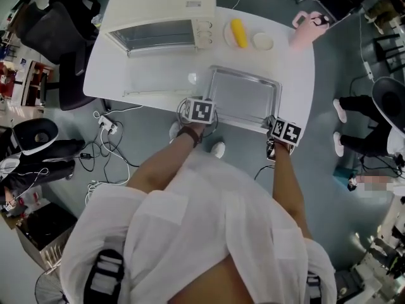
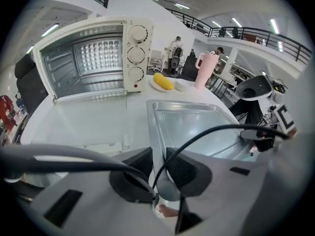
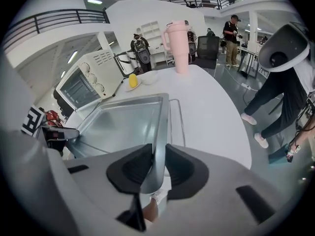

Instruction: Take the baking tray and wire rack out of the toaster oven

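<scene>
Steel baking tray (image 1: 243, 97): L gripper (image 2: 158, 163), R gripper (image 3: 156, 163) each clamp 1 near corner for level carry; wire rack (image 3: 181, 124) poss. beneath

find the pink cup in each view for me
Head view: pink cup at upper right, on the table's far right corner.
Left gripper view: pink cup right of centre, near the top.
Right gripper view: pink cup at top centre, beyond the tray.
Shared landmark: the corn lies between pink cup and toaster oven in all three.
</scene>
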Action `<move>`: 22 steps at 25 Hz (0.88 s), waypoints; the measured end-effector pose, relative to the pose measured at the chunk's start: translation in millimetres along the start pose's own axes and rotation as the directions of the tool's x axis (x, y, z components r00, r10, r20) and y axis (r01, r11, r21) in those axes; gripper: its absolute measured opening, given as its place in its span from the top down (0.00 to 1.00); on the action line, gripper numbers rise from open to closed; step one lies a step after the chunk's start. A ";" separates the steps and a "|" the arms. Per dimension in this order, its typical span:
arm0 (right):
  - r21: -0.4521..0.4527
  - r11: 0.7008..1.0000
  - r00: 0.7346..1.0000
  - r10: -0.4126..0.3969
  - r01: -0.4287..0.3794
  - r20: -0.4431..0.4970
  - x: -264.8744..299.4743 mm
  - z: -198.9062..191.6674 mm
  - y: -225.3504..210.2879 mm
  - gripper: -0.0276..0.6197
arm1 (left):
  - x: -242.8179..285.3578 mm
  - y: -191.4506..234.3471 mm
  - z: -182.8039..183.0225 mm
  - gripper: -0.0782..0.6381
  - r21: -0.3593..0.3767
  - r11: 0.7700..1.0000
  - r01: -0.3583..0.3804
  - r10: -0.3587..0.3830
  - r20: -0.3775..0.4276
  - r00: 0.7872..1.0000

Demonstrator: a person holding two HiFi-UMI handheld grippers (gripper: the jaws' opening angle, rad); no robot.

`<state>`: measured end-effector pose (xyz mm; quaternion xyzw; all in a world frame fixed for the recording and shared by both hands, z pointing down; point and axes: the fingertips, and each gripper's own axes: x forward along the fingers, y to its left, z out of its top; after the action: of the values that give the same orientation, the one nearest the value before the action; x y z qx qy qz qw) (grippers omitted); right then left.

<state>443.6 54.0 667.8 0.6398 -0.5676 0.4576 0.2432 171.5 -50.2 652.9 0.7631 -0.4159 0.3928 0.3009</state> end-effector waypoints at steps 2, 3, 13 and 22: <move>0.005 1.000 1.000 -0.007 0.007 -0.010 2.6 -4.4 -7.7 0.82 | 6.1 -5.9 -1.3 0.78 0.002 1.000 0.006 -0.006 -0.009 1.000; 0.008 1.000 1.000 -0.009 0.009 -0.015 3.9 -6.5 -10.6 0.82 | 8.7 -7.9 -2.5 0.78 0.002 1.000 0.007 -0.007 -0.014 1.000; 0.011 1.000 0.999 -0.017 0.018 -0.046 18.1 -10.5 -22.3 0.82 | 30.9 -11.5 -10.4 0.78 -0.005 1.000 0.008 -0.009 -0.049 0.999; -0.013 0.999 0.996 -0.032 0.031 -0.081 32.3 -17.5 -24.1 0.82 | 45.6 -6.8 -22.5 0.78 -0.026 1.000 0.000 -0.003 -0.090 0.996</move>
<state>459.0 58.0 708.8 0.6279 -0.5498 0.4762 0.2770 185.3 -47.4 702.2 0.7410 -0.4063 0.4212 0.3293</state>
